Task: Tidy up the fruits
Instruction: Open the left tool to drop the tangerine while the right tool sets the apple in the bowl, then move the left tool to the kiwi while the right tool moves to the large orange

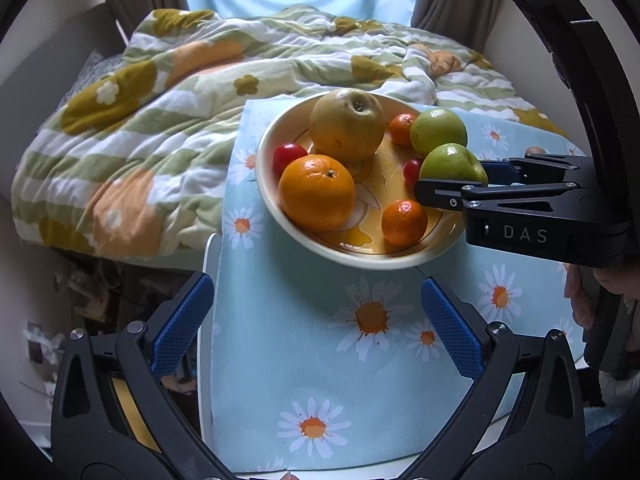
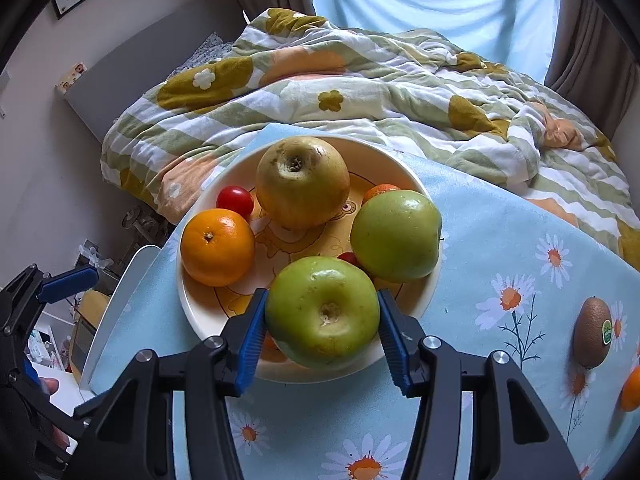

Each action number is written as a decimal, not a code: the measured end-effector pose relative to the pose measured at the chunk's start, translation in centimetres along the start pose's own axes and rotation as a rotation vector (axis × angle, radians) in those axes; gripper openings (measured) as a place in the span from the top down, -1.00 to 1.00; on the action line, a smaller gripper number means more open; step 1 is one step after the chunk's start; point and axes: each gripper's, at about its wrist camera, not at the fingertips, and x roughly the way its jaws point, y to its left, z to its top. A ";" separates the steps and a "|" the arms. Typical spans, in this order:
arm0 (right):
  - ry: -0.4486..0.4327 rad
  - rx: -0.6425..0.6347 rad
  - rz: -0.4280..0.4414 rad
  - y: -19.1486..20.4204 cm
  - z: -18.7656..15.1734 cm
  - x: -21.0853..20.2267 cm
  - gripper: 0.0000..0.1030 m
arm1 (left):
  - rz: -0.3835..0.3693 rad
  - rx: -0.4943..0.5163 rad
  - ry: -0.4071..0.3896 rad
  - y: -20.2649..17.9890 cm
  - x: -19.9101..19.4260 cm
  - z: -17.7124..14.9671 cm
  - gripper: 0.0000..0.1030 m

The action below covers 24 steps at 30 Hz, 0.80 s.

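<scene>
Now, starting at the left, the left gripper (image 1: 316,320) hangs over the daisy-print tablecloth (image 1: 304,364) with its blue pads spread wide and nothing between them. Just ahead of it sits the cream bowl (image 1: 266,184), already crowded: a cherry tomato (image 2: 235,199) at the left rim, a big orange (image 2: 217,246) touching it, and a large yellowish pear (image 2: 302,181) towering at the back (it takes up much of the far half). Moving across, a small mandarin (image 1: 404,222) lies near the front rim, another mandarin (image 1: 401,128) peeks out behind, and a second little tomato (image 1: 412,170) is wedged among the bigger fruit. A green apple (image 2: 396,235) rests against the right side of the bowl. Right beside it, the right gripper (image 2: 322,316) has a second green apple (image 2: 322,312) pinched between its pads, held at the bowl's near rim, close to the first apple. Further right, out on the cloth, a kiwi (image 2: 592,332) with a sticker lies well apart from the bowl, and an orange fruit (image 2: 632,390) shows only at the frame edge. Behind everything sprawls a rumpled flowered quilt (image 2: 360,92).
</scene>
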 end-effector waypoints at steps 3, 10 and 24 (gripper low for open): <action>-0.005 0.001 0.021 -0.1 -0.3 -0.1 -0.37 | 0.004 -0.004 0.009 -0.1 0.1 -0.3 -1.00; -0.084 0.013 0.028 -0.7 -0.8 -2.2 -0.97 | 0.009 -0.019 0.013 0.0 -0.2 -0.9 -1.00; -0.139 0.024 0.006 -0.8 -0.6 -6.5 -0.97 | 0.023 0.013 -0.045 -0.5 -3.4 0.2 -1.00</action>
